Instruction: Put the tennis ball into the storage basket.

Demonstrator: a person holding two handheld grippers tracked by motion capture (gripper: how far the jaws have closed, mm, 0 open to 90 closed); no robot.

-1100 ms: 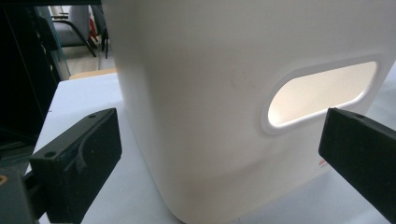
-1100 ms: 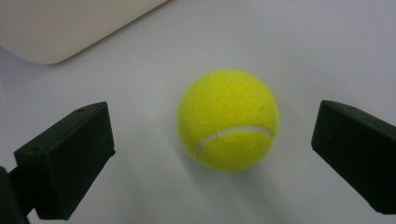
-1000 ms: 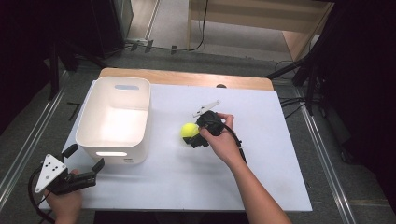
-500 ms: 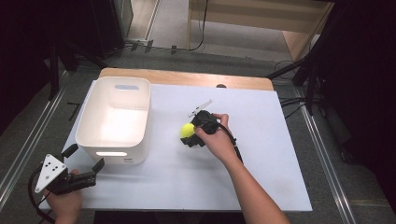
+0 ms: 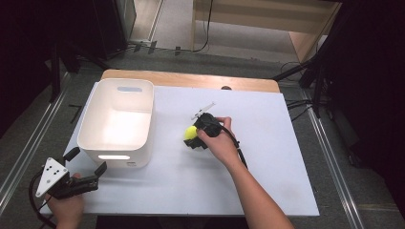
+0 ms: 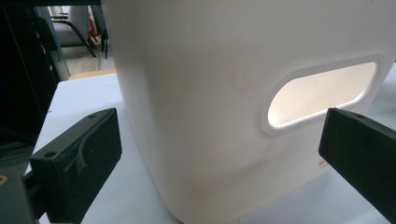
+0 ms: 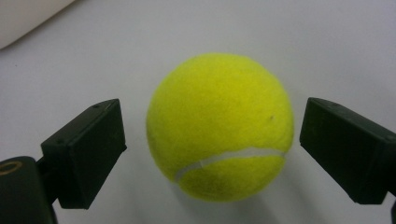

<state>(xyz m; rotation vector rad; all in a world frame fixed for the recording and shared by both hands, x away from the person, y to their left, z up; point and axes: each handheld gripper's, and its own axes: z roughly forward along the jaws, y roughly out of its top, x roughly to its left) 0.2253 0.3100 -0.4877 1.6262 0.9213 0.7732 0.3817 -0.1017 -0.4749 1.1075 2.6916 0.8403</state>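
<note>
Tennis ball (image 7: 219,126), bright yellow with a pale seam curving across its lower half, is lying on the white tabletop (image 5: 267,157) near its middle, a little toward the far edge, and in the high view it is showing as a yellow spot (image 5: 190,132) just left of the person's right hand (image 5: 220,143). That hand is holding the right gripper (image 7: 212,149) down at the ball, and in the right gripper view the two black jaws are standing spread on either side of it, each with a gap of bare tabletop between pad and felt, so nothing is being pinched. Well to the left, a white plastic bin (image 5: 117,121) is sitting toward the tabletop's left edge, open at the top, with an oval handle slot (image 6: 322,93) glowing in its near wall. At the near left corner the left hand (image 5: 67,210) is holding the left gripper (image 5: 86,167), grey plate on top and a cable trailing from it; its jaws are standing wide apart and holding nothing, pointing at the bin's near wall, close to it.
</note>
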